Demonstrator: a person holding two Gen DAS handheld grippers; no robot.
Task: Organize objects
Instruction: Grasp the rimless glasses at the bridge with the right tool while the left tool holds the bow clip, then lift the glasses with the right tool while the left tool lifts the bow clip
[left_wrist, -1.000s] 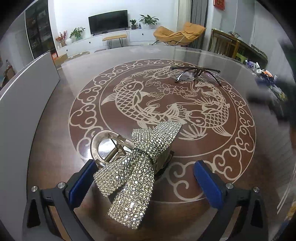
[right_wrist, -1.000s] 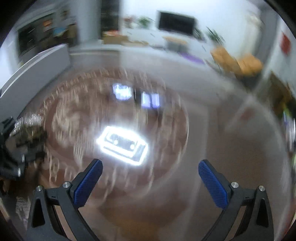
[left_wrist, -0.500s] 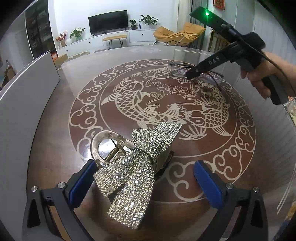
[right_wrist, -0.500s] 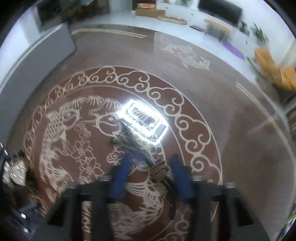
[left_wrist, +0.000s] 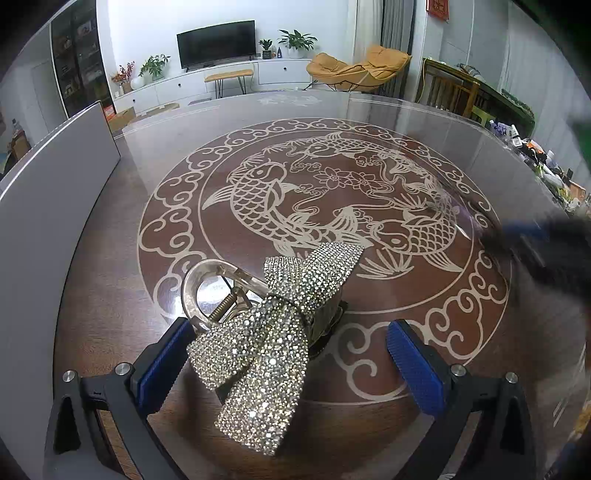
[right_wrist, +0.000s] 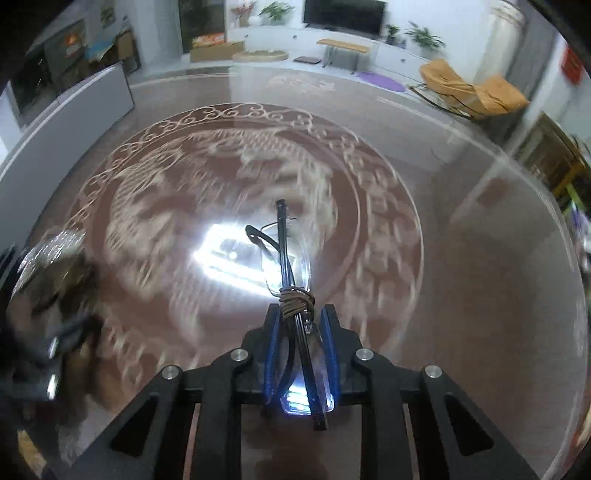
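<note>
Our right hand-held gripper is closing on the folded eyeglasses. We should squeeze gently, sparing the lenses. Our left hand-held gripper stands wide around the rhinestone bow clip.

This was a home living room. A flat television stood on a long white cabinet with potted plants beside it, and an orange lounge chair sat near the curtains. The glass-topped bench bore a decorative carp pattern, and wooden dining chairs stood at the right.
</note>
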